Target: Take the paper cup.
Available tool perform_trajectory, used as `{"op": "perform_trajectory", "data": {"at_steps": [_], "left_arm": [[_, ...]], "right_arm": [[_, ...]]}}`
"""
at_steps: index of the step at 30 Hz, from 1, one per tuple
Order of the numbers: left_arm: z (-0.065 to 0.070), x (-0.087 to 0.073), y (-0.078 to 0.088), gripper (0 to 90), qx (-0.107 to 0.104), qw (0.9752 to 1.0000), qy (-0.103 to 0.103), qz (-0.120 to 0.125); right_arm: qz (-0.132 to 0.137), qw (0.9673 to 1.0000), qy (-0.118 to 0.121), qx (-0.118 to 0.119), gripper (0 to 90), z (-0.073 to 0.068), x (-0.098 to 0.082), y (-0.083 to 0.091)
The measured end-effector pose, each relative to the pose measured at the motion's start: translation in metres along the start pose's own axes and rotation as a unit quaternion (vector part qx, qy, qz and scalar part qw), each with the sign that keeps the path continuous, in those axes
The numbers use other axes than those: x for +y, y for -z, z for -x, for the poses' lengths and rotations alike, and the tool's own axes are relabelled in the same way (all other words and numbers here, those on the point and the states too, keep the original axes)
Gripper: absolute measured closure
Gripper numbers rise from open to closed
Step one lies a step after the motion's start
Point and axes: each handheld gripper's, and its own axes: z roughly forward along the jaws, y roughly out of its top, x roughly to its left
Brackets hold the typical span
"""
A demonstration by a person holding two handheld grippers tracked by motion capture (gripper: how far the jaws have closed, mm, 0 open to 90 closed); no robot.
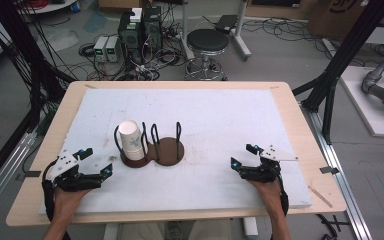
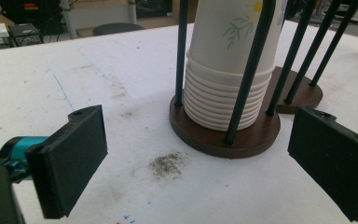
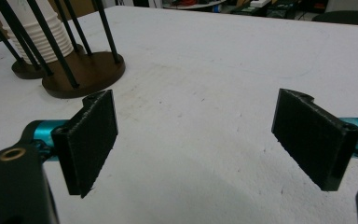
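Since both the left gripper and the right gripper are wide open and empty, the left one should slide in slowly between the holder's rods to squeeze the paper cups standing in the holder mid-table.

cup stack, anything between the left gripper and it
No loose object lies between them: bare white table runs from the open left gripper to the holder's brown base. The stack of paper cups does stand inside black upright rods, though, so the jaws would probably meet the rods before the cup walls.
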Motion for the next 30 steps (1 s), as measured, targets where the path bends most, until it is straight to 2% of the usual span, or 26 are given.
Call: {"op": "perform_trajectory", "data": {"at_steps": [4,11,15,19,22,25,26,28,29,30], "left_arm": [[-0.001,-0.001,0.001,4.4,-0.001,1.0,0.005,0.007],[0.0,-0.001,0.001,4.5,-0.001,1.0,-0.001,0.008],[-0.001,-0.001,0.002,4.4,-0.001,0.9999,0.006,0.009],[-0.004,0.001,0.002,4.5,-0.014,0.9998,0.012,0.007],[-0.006,0.005,0.005,4.5,-0.016,0.9996,0.02,0.009],[-0.008,0.02,0.013,4.4,-0.019,0.9995,0.011,0.024],[-0.008,0.02,0.013,4.4,-0.019,0.9995,0.011,0.024],[-0.009,0.035,0.016,4.4,-0.037,0.999,0.007,0.024],[-0.009,0.035,0.016,4.4,-0.037,0.999,0.007,0.024],[-0.01,0.047,0.017,4.4,-0.05,0.9985,0.0,0.023]], "right_arm": [[0.0,1.0,-0.002,0.002,14.7,0.0,0.0,0.0],[-0.003,1.0,-0.002,0.002,14.7,0.0,0.0,0.0],[0.0,1.0,-0.002,0.001,14.7,0.0,0.0,0.0],[0.0,1.0,-0.005,0.001,14.7,0.0,0.0,0.0],[-0.002,1.0,-0.003,0.001,14.7,0.0,0.0,0.0],[-0.009,0.9999,-0.009,0.005,14.7,0.001,0.001,-0.001],[-0.009,0.9999,-0.009,0.005,14.7,0.001,0.001,-0.001],[-0.012,0.9998,-0.012,0.007,14.7,0.002,0.001,-0.002],[-0.015,0.9997,-0.015,0.008,14.6,0.003,0.001,-0.002],[-0.016,0.9997,-0.015,0.007,14.7,0.003,0.002,-0.003]]}}
